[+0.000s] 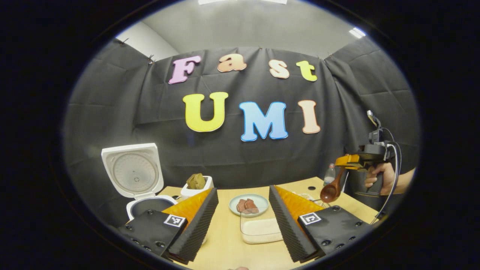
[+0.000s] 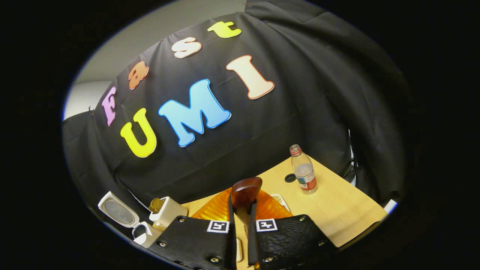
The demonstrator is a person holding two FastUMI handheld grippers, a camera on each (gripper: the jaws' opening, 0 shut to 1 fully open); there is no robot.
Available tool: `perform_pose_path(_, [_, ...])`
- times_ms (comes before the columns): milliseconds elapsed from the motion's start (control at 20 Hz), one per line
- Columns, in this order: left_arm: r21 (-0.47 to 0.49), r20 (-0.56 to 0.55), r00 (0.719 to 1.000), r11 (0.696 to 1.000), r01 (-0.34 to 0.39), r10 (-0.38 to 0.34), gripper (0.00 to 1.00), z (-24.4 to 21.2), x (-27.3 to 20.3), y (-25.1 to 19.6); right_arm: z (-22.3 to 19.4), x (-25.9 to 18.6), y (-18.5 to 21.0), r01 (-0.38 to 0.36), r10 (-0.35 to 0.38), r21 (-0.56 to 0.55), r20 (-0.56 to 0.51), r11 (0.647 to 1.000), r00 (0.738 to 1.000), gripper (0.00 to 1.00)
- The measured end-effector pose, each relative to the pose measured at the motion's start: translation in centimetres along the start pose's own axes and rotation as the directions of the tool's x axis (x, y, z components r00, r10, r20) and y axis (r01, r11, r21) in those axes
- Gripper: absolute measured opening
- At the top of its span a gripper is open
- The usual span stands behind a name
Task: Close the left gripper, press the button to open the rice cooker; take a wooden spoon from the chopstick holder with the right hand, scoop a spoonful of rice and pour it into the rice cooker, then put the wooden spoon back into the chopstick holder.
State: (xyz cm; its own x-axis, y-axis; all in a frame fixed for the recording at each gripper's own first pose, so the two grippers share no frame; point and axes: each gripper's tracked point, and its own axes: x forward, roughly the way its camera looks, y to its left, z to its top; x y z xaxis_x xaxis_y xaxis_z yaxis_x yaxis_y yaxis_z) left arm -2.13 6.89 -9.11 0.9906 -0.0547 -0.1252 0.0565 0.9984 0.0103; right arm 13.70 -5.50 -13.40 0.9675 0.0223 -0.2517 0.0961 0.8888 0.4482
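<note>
Rice cooker [image 1: 144,204] open at the table's [image 1: 225,243] far left edge, left gripper [image 1: 243,221] spread wide over bare tabletop before a clear box [image 1: 260,228], right gripper [image 2: 242,225] clamped on the wooden spoon [image 2: 245,189], raised above the right side.

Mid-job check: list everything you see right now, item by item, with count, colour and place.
rice cooker: 1, white, lid up, table's far left
chopstick holder: 1, white, right of the cooker
plate: 1, pale green, brownish pieces on it, table centre
clear container: 1, pale contents, in front of the plate
water bottle: 1, clear, table's far right
table: 1, light wood
wooden spoon: 1, dark brown, clamped in the right gripper
left gripper: open, above the table
right gripper: shut on the spoon
hand: 1, holding the right gripper
</note>
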Motion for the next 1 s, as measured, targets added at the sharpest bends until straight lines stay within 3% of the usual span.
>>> perform_pose_path(600, [-0.007,-0.061,0.994,0.996,-0.09,0.09,0.91,-1.6,-0.4,4.1,-8.7,6.3,-3.7,0.147,-0.149,-0.03,-0.121,0.989,0.981,0.12])
perform_pose_path(750, [-0.002,-0.065,0.993,0.995,-0.098,0.098,0.95,-1.6,-0.3,4.5,-9.3,5.9,-3.5,0.127,-0.123,0.025,-0.118,0.992,0.985,0.16])
perform_pose_path(800, [0.001,-0.063,0.993,0.995,-0.096,0.096,0.91,-1.5,-0.1,4.5,-9.7,5.7,-3.8,0.129,-0.125,0.026,-0.122,0.991,0.985,0.24])
perform_pose_path(850, [0.002,-0.061,0.994,0.996,-0.093,0.093,0.91,-1.5,0.1,4.4,-9.2,5.2,-4.2,0.148,-0.147,0.005,-0.113,0.989,0.983,0.39])
perform_pose_path(900, [0.003,-0.059,0.994,0.996,-0.089,0.089,0.9,-1.5,0.5,4.2,-8.6,4.4,-4.9,0.172,-0.173,-0.022,-0.108,0.985,0.979,0.7])
perform_pose_path(950, [0.002,-0.055,0.995,0.996,-0.085,0.085,0.9,-1.4,0.8,4.1,-8.2,3.8,-5.2,0.182,-0.187,-0.05,-0.104,0.982,0.977,0.66])
perform_pose_path(1000, [-0.004,-0.049,0.996,0.997,-0.08,0.08,0.9,-1.1,1.1,4.0,-7.9,3.6,-5.2,0.184,-0.191,-0.078,-0.1,0.98,0.977,0.92])
